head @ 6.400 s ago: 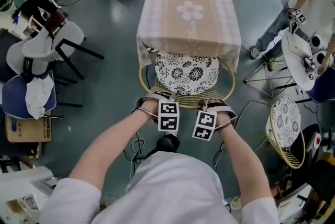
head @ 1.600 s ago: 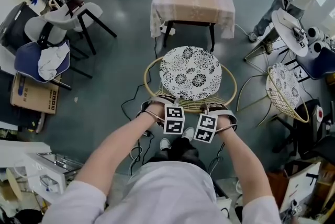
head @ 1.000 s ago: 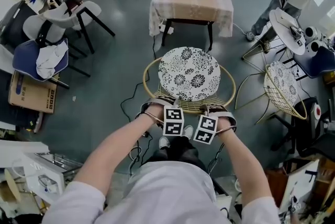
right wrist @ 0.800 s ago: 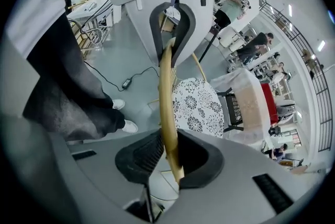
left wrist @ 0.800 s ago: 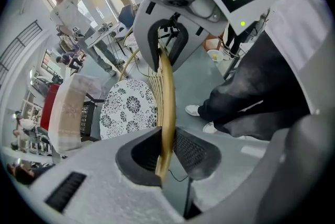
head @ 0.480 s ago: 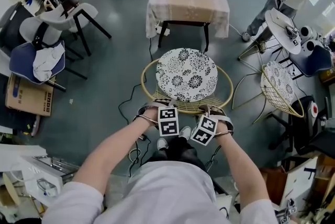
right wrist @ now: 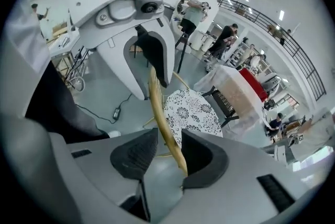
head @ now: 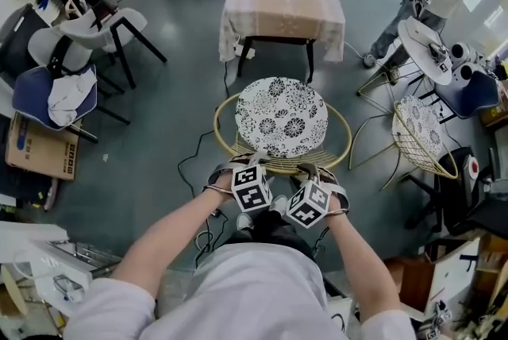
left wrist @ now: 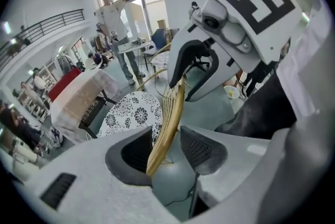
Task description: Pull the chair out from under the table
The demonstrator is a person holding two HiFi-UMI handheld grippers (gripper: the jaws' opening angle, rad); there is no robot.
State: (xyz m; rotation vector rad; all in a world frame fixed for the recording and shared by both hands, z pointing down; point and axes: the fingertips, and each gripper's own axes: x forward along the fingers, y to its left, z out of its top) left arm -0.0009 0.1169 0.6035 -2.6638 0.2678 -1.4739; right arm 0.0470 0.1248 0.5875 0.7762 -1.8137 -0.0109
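floor (head: 159,132): grey | standing on it: chair (head: 282,116), table (head: 283,1), cardboard box (head: 36,149)

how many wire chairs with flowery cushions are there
2: one chair is right in front of the person, clear of the table; the other is off to its right. More may be out of view.

1. We wear a pale short-sleeved shirt (head: 254,291), loose and plain.
2. Below it show dark trousers (head: 266,226) and a white shoe (head: 243,221).
3. Our left gripper (left wrist: 166,147) and right gripper (right wrist: 168,154) have smooth, rounded light-grey shells.
4. Their jaws are lined with dark, finely ribbed pads (left wrist: 196,147).
5. Each gripper carries a white cube (head: 251,187) printed with black square markers.
6. Dark straps (head: 218,170) wrap round each hand.
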